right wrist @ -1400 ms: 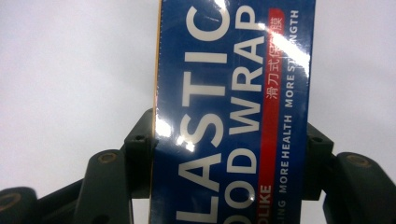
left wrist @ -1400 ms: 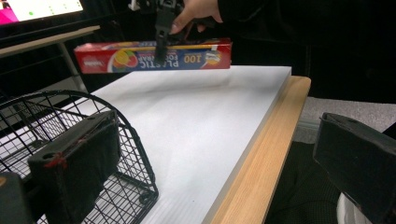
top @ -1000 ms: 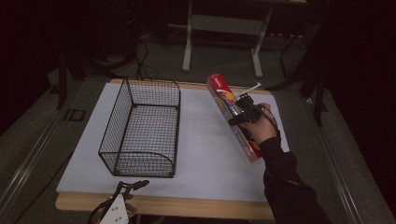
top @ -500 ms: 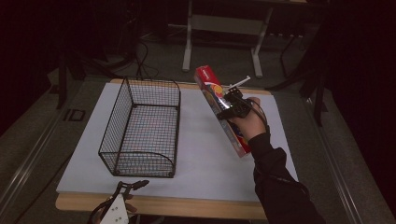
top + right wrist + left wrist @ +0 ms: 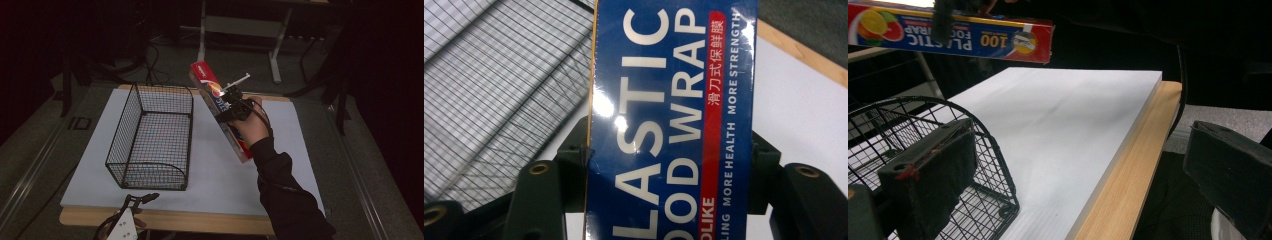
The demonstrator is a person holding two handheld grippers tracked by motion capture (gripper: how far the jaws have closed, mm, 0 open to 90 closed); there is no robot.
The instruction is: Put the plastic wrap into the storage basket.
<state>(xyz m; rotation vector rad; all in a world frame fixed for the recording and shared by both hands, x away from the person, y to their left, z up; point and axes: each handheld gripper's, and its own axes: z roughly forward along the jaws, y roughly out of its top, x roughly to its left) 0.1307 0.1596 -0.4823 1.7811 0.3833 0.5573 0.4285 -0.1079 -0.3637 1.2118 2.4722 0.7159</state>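
The plastic wrap box [image 5: 220, 110], pinched in the right tongs [image 5: 231, 106], has risen toward the wire basket [image 5: 150, 140], seemingly above the desk's [image 5: 280, 220] far edge; the left tongs [image 5: 1073, 175] stand spread.

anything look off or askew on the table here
Nothing stands out. The wire basket stands upright and undamaged on the white board. The plastic wrap box is tilted, but only because the right gripper holds it in the air beside the basket. Nothing is spilled.
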